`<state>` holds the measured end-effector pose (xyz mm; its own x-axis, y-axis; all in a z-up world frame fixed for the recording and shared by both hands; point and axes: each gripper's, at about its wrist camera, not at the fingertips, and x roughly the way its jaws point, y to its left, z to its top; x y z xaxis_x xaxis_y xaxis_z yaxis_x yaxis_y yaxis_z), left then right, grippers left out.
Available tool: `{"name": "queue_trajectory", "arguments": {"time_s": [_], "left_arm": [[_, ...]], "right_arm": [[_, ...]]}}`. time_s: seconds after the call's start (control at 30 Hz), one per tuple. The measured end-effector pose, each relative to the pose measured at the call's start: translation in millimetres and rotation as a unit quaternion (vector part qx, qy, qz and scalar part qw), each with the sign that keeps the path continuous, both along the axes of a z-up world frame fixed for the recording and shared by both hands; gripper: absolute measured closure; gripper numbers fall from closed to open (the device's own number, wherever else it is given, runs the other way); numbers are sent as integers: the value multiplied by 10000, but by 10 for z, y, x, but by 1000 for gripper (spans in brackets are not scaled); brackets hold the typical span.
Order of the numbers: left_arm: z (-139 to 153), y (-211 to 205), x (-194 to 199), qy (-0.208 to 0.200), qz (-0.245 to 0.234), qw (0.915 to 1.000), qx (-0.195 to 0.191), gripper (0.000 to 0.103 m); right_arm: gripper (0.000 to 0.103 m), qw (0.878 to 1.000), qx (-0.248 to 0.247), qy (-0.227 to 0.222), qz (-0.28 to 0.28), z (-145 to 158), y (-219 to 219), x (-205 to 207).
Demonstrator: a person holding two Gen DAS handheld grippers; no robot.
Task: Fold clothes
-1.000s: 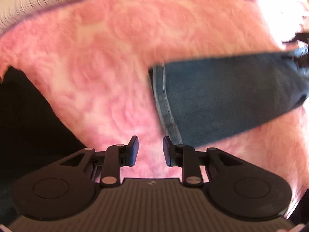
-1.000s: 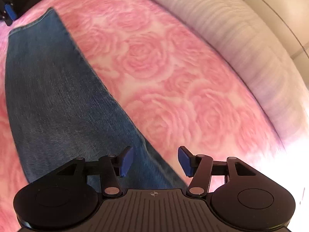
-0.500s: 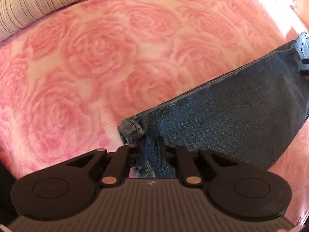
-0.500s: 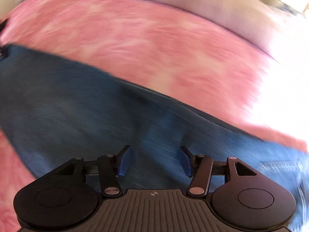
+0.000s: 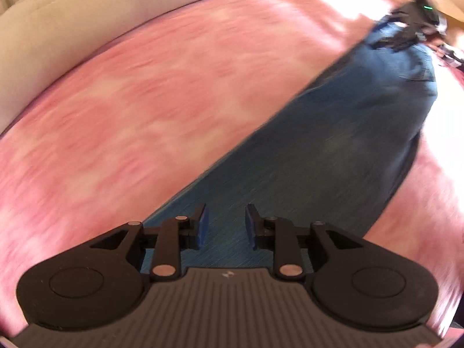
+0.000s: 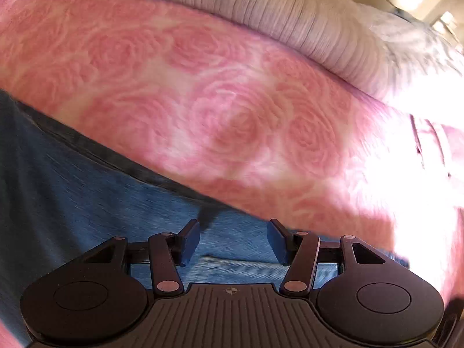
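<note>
Blue jeans lie flat on a pink rose-patterned blanket, running from the lower middle to the upper right of the left wrist view. My left gripper is open and empty just above the leg end. The right gripper shows at the far end of the jeans. In the right wrist view the jeans fill the lower left, with a seam under the fingers. My right gripper is open and empty above the denim near its edge. Both views are motion-blurred.
A pale ribbed pillow or bedding runs along the far side of the blanket. It also shows in the left wrist view. Bright sunlight washes out the right side.
My left gripper was shut on the jeans' hem half a second ago; it has let go, opened and swung over the leg. My right gripper stayed open and shifted toward the jeans' edge.
</note>
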<state>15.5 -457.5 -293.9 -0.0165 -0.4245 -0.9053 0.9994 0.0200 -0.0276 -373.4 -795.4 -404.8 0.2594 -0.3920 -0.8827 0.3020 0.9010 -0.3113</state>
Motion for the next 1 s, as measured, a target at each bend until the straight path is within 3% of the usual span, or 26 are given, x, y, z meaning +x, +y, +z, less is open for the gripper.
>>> {"name": "queue_trajectory", "arguments": {"time_s": [0.13,0.23,0.27,0.33,0.37,0.5,0.63,0.73,0.87,0.93,1.0], "left_arm": [[-138,-420,-452,-202,-537,9984,-18,78],[-234,-611,-583,-229,-612,9979,42,78],[-265,-666,-610,-220,-605,9979,69,78],[-313,-760,-645,-181,-545,9983,127,78],[-331,-799,-655,-160,-505,9985,156,78],[-396,-879,-662,-168,-342,9988,312,78],[-364,-975,-701,-211,-426,9984,311,78],[-419,-1107,-726,-171,-507,9977,419,78],[-537,-1224,-706,-166,-544,9965,619,76],[-491,-1222,-701,-211,-512,9961,681,76],[-411,-1199,-774,-374,-594,9952,679,78]], "right_arm": [[48,9912,185,487,1216,-88,-163,-33],[48,9825,615,592,1655,-75,-359,-73],[53,9825,749,611,1594,-83,-436,-82],[88,9817,988,648,1496,-96,-583,-99],[95,9806,938,656,1590,-95,-608,-116],[97,9807,681,527,1757,-116,-653,-200],[103,9937,426,-1,1037,-25,-754,-255],[103,9968,520,-209,574,-29,-853,-343],[100,9977,278,-308,541,25,-734,-384],[80,9984,130,-465,289,156,-641,-455],[51,9966,102,-812,-43,331,-450,-626]]}}
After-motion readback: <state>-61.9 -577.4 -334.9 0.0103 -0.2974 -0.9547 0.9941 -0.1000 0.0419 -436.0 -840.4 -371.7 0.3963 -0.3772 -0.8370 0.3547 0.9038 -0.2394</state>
